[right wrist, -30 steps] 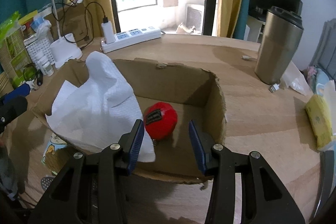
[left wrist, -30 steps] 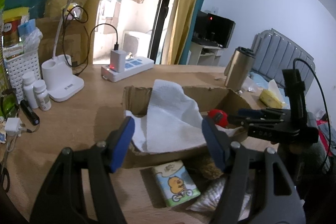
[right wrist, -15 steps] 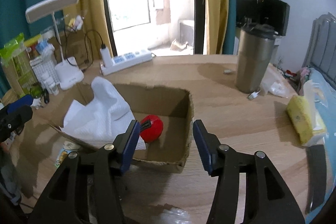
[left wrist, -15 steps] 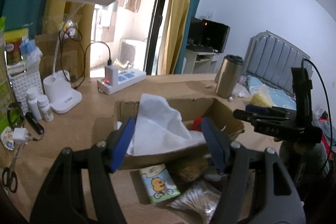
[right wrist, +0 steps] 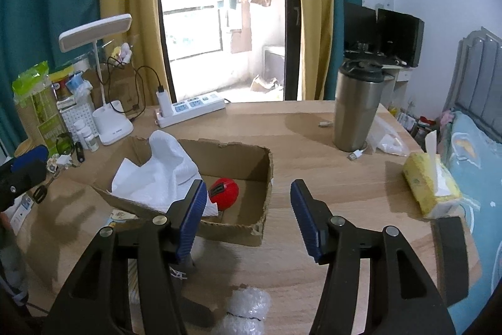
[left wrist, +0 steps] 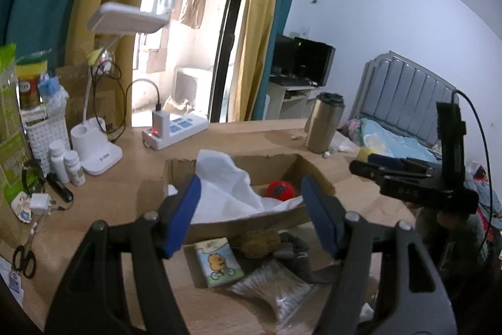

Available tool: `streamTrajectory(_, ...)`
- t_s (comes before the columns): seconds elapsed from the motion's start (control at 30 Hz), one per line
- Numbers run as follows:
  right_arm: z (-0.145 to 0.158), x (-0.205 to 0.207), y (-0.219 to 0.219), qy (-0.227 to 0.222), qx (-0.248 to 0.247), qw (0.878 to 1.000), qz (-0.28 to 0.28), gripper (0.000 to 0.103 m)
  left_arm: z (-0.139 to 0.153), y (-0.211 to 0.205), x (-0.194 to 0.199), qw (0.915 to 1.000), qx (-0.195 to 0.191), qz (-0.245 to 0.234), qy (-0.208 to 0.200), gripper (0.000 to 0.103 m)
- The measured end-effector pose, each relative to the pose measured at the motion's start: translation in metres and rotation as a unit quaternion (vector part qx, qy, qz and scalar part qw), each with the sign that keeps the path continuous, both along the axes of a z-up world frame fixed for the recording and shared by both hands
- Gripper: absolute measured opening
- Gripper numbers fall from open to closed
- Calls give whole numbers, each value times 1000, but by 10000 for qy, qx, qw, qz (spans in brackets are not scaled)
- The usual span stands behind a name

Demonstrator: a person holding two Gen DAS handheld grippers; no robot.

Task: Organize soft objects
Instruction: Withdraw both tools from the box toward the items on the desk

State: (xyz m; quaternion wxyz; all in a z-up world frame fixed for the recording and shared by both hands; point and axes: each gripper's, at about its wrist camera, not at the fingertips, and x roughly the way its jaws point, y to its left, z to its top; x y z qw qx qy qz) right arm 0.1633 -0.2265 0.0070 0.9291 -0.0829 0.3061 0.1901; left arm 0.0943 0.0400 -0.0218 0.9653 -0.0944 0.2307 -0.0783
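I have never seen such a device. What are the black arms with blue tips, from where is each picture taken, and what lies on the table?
These are two hand-held claws, one in each of a person's hands; there is no robot. Each picture comes from a camera on one claw, looking along its fingers. The left claw is open and empty. The right claw is opening, also empty. On the table stands a cardboard box holding a white cloth and a red ball. A tissue pack and a brown sponge-like lump lie beside the box, nearer the cameras.
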Motion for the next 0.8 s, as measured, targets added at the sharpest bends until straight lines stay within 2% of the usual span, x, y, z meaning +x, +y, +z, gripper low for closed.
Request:
streamTrajectory(0.23, 9, -17, -9, -100, 13, 9999, 4, 59, 13, -11, -15, 9998, 79, -63, -149, 71)
streamTrajectory(0.3, 9, -21, -13, -107, 6, 9999, 3, 59, 12, -13, -18, 9998, 104, -98, -128, 82)
streamTrajectory(0.37, 9, -27, -17, -110, -5, 9999, 13, 59, 11, -16, -22, 9997, 134, -155, -133, 88)
streamTrajectory(0.47, 7, -35, -23, -128, -27, 9999, 27, 59, 10, -19, -31, 9995, 165, -208, -143, 90)
streamTrajectory(0.63, 0, -44, -32, -150, -38, 9999, 70, 60, -6, -26, -31, 9993, 63, -289, 211, 90)
streamTrajectory(0.8, -16, -46, -41, 21, -61, 10000, 44, 60, -23, -34, -24, 9980, 103, -334, 532, 90)
